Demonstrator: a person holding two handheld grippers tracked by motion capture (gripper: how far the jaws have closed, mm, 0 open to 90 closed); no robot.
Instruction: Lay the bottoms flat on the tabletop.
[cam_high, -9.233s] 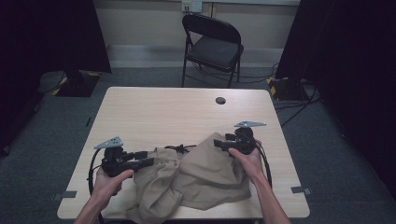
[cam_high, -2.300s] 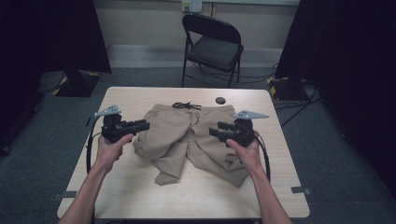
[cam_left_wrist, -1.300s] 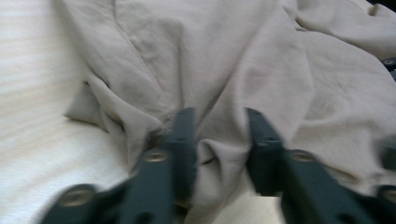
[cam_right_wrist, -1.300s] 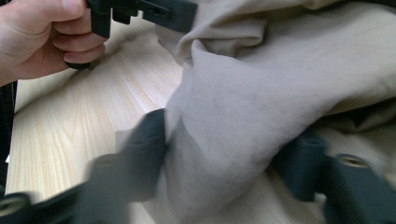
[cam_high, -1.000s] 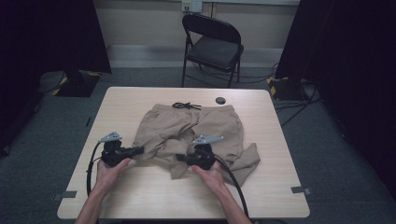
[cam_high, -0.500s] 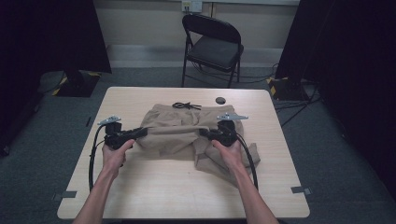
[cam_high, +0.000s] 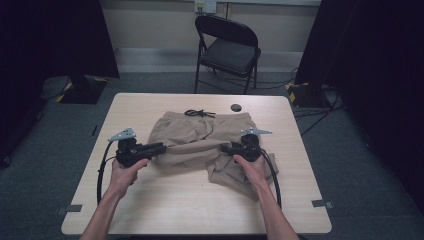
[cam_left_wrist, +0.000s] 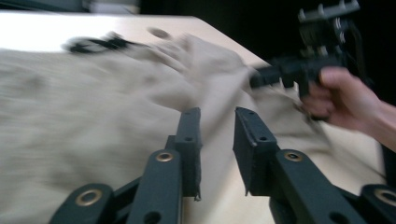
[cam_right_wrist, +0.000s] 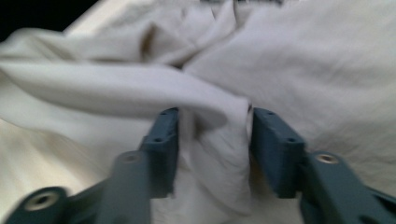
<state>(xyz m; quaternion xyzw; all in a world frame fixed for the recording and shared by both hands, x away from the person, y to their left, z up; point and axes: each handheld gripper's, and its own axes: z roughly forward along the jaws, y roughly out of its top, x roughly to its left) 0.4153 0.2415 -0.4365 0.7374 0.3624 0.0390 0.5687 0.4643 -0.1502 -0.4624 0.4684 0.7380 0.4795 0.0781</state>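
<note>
Khaki cotton shorts (cam_high: 202, 142) lie across the middle of the table (cam_high: 150, 200), between the two tongs, with a doubled-over fold stretched from one to the other. Left tongs (cam_high: 159, 147) point at the near left end of that fold; in the left gripper view their jaws stand apart with the cloth (cam_left_wrist: 93, 107) beneath and beyond them and nothing pinched, having just been closing a little after opening. Right tongs (cam_high: 225, 148) have just been opening; in the right gripper view a rolled ridge of fabric (cam_right_wrist: 210, 135) sits between the jaws, but the pads stand off it, so it appears released. The garment looks light, limp and unbreakable: it will sag, drag and crease rather than slide, and is best taken by a thick edge, such as a hem, the folded ridge or the waistband, with both tongs well apart to keep it taut. Beyond the tongs the waistband carries a dark drawstring (cam_high: 199, 113), and a small dark disc (cam_high: 236, 107) lies just past it. Pale wood-grain laminate forms the tabletop. Farther off stand a black folding chair (cam_high: 227, 50), grey carpet (cam_high: 50, 130) and dark curtains (cam_high: 370, 60).
</note>
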